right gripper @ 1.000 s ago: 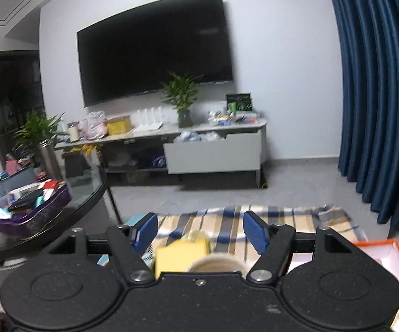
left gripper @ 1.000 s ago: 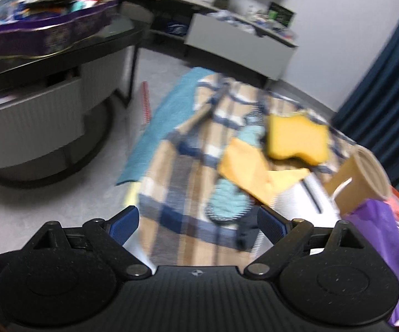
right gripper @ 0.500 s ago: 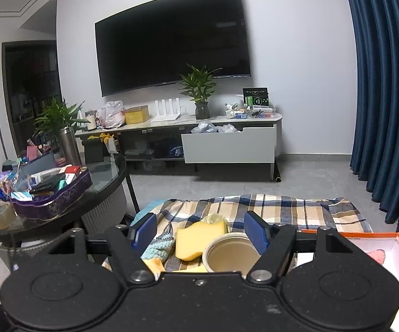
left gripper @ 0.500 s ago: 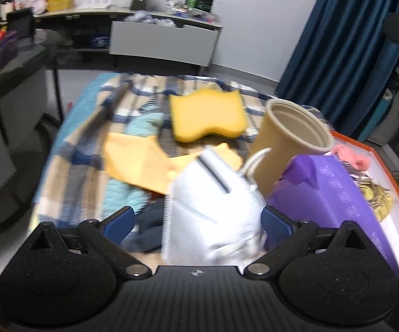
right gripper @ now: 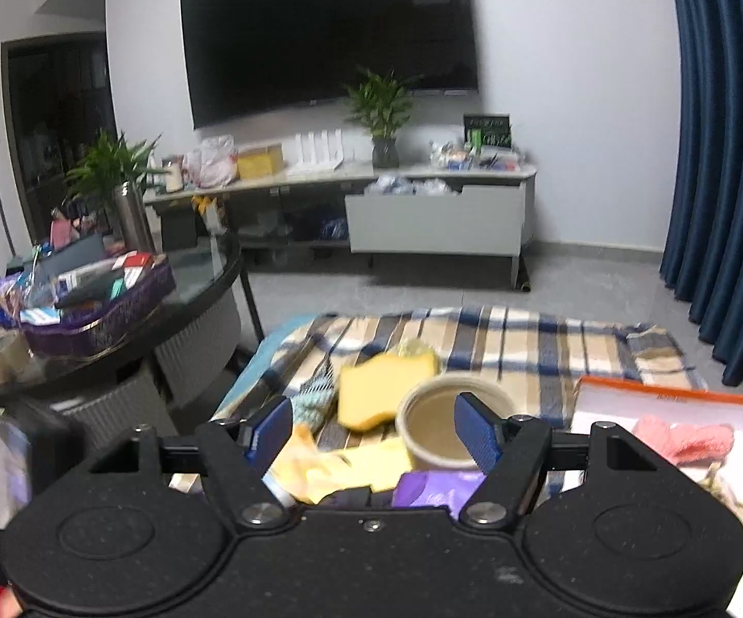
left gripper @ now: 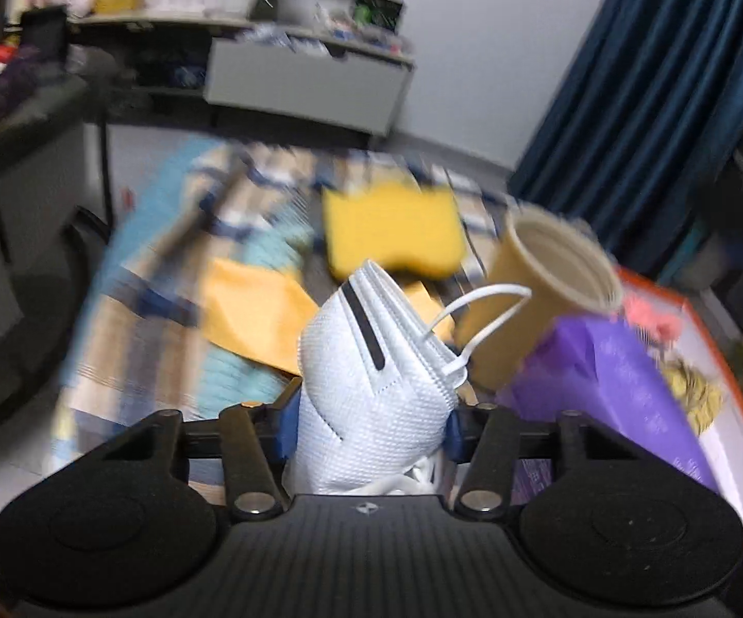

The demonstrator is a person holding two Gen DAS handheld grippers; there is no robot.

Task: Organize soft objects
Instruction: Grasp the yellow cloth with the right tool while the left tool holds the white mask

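My left gripper (left gripper: 369, 425) is shut on a white face mask (left gripper: 371, 386) and holds it above the plaid blanket (left gripper: 165, 319). Beyond it lie a yellow sponge (left gripper: 392, 237), an orange cloth (left gripper: 253, 309), a teal knitted piece (left gripper: 232, 381), a tan paper cup (left gripper: 541, 288) and a purple bag (left gripper: 613, 386). An orange-rimmed white box (left gripper: 732, 422) at the right holds a pink soft item (left gripper: 649, 314). My right gripper (right gripper: 371, 430) is open and empty above the sponge (right gripper: 382, 381), the cup (right gripper: 443, 427) and the box (right gripper: 680, 396).
A round glass table (right gripper: 201, 278) with a purple basket (right gripper: 98, 309) stands at the left. A TV stand (right gripper: 371, 206) lines the far wall. Blue curtains (right gripper: 732, 154) hang at the right.
My left gripper has closed on the white mask and lifted it. The right gripper has tilted down a little and stays open.
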